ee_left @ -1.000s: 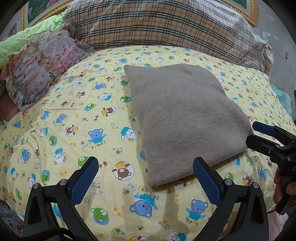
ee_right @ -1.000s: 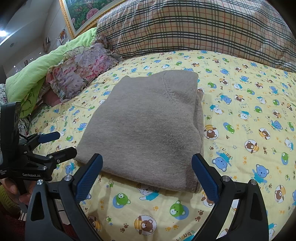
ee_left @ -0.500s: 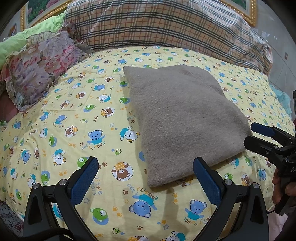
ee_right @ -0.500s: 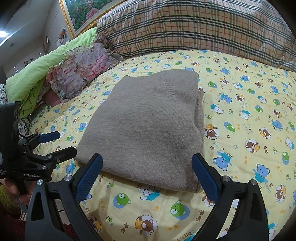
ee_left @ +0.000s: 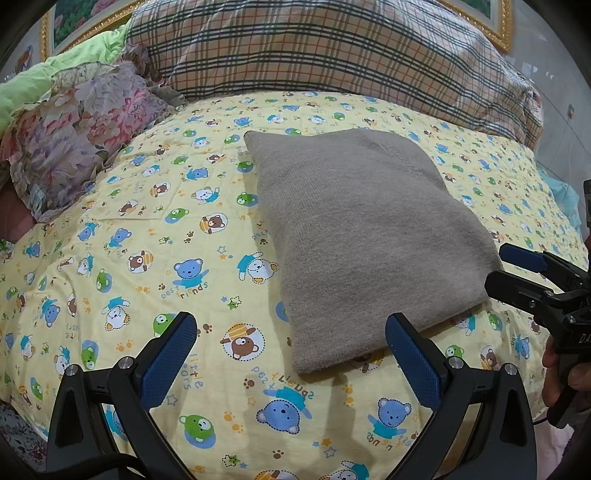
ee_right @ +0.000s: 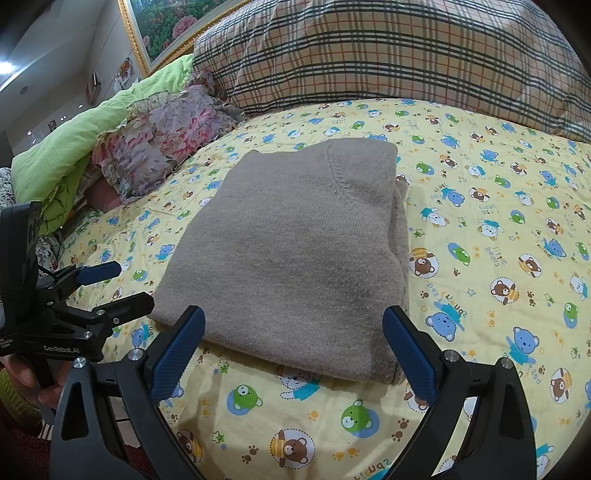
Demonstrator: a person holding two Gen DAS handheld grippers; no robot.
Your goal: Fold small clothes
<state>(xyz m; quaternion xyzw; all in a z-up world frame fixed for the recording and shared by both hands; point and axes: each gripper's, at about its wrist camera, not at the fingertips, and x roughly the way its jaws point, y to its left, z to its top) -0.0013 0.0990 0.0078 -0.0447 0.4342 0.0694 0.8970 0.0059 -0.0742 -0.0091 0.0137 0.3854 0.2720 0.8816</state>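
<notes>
A grey-brown knitted garment [ee_left: 365, 236] lies folded into a flat rectangle on the yellow bear-print bedsheet [ee_left: 147, 258]; it also shows in the right wrist view [ee_right: 295, 254]. My left gripper [ee_left: 291, 354] is open and empty, just in front of the garment's near corner, not touching it. My right gripper [ee_right: 293, 347] is open and empty, just short of the garment's near edge. Each gripper shows in the other's view: the right one [ee_left: 517, 269] at the garment's right corner, the left one [ee_right: 107, 284] at its left corner.
A large plaid pillow [ee_left: 332, 55] lies across the head of the bed. A floral cushion [ee_left: 74, 129] and a green blanket [ee_right: 74, 147] lie at the left. The bed's near edge runs below the grippers. A framed picture [ee_right: 173, 26] hangs behind.
Both grippers have barely shifted; the view has pulled back very slightly. The garment has not moved and both grippers stay open.
</notes>
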